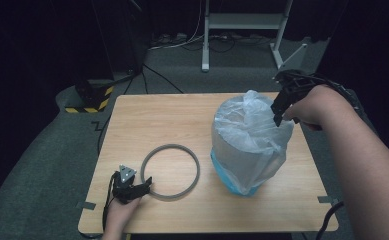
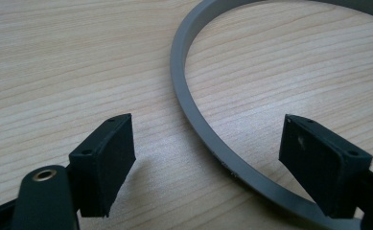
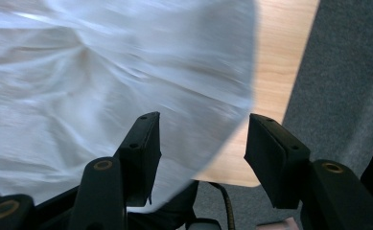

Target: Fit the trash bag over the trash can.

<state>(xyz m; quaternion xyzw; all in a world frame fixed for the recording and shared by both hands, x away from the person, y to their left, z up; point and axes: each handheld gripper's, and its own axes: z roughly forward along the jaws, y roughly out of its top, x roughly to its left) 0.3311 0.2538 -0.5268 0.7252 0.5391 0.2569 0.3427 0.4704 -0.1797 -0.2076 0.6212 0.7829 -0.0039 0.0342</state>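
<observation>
The left gripper (image 1: 144,182) is sitting low at the near left part of the wooden table (image 1: 147,115), its jaws spread wide and straddling the near edge of the grey ring (image 1: 170,172). In the left gripper view the left gripper (image 2: 205,160) is showing that band (image 2: 193,117) curving up between the two black pads without touching either one; the ring is lying flat on the tabletop (image 2: 54,62).

The right gripper (image 1: 280,111) is hovering at the upper right rim of the plastic bag (image 1: 247,130), which is lining a blue bin (image 1: 234,185) standing on the right half of the table, just beside the ring. In the right gripper view the right gripper (image 3: 203,158) is showing its jaws parted, with the bag's edge (image 3: 126,72) lying between and behind them; whether a pad is touching the film cannot be told.

The ring is looking like a smooth, matte, thin flat hoop. The bag is translucent white, crinkled and glossy, bunching over the bin's rounded body. The table is showing pale wood grain, and grey carpet (image 1: 42,165) is lying around it.
</observation>
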